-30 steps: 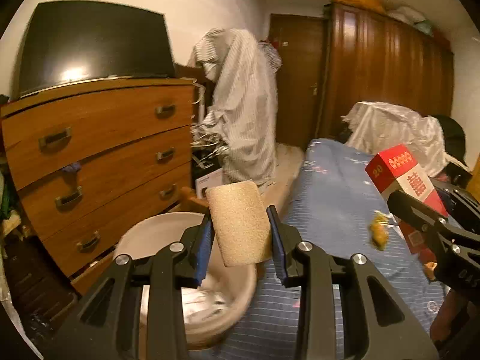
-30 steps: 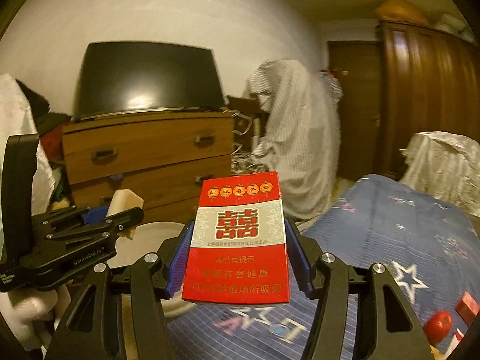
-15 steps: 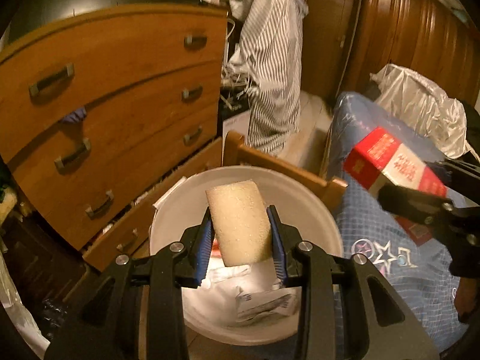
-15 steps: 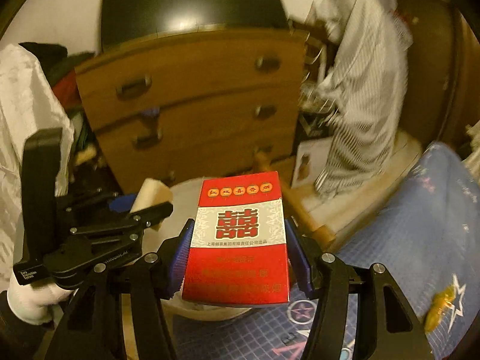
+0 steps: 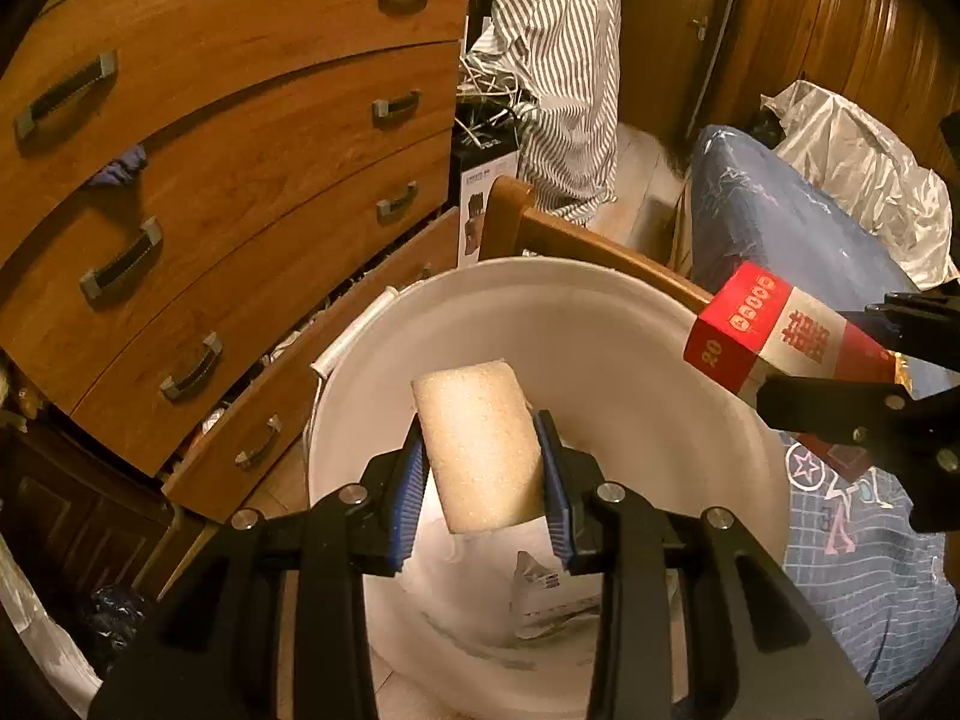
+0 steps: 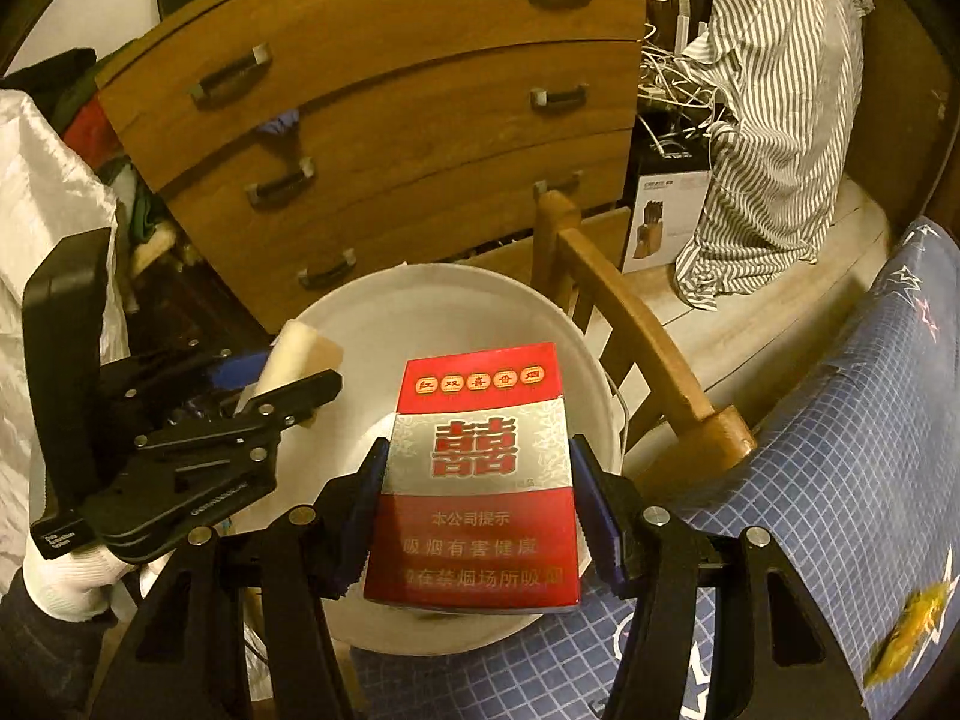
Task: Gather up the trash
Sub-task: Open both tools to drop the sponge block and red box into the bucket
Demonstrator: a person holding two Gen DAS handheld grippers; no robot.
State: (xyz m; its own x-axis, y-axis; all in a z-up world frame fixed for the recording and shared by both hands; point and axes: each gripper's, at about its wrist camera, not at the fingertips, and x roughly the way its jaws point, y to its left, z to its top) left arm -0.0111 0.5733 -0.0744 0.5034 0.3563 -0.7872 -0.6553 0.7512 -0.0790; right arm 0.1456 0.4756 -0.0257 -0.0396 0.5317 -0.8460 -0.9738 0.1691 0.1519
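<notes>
My left gripper [image 5: 480,468] is shut on a beige sponge [image 5: 477,444] and holds it over the open white bucket [image 5: 600,324], which has crumpled paper at its bottom. My right gripper [image 6: 477,480] is shut on a red and silver cigarette carton [image 6: 480,480] and holds it over the bucket's near rim [image 6: 420,282]. The carton also shows at the right of the left wrist view [image 5: 774,336]. The left gripper with the sponge [image 6: 294,360] shows at the left of the right wrist view.
A wooden chest of drawers [image 5: 240,150] stands behind the bucket, its lowest drawer ajar. A wooden chair back [image 6: 630,324] sits between bucket and blue star-patterned bedspread [image 6: 840,480]. A yellow scrap [image 6: 912,618] lies on the bedspread. A striped shirt [image 5: 558,60] hangs behind.
Both grippers have tilted down and moved over the bucket, still holding the sponge and the carton. The bucket now fills the middle of both views.
</notes>
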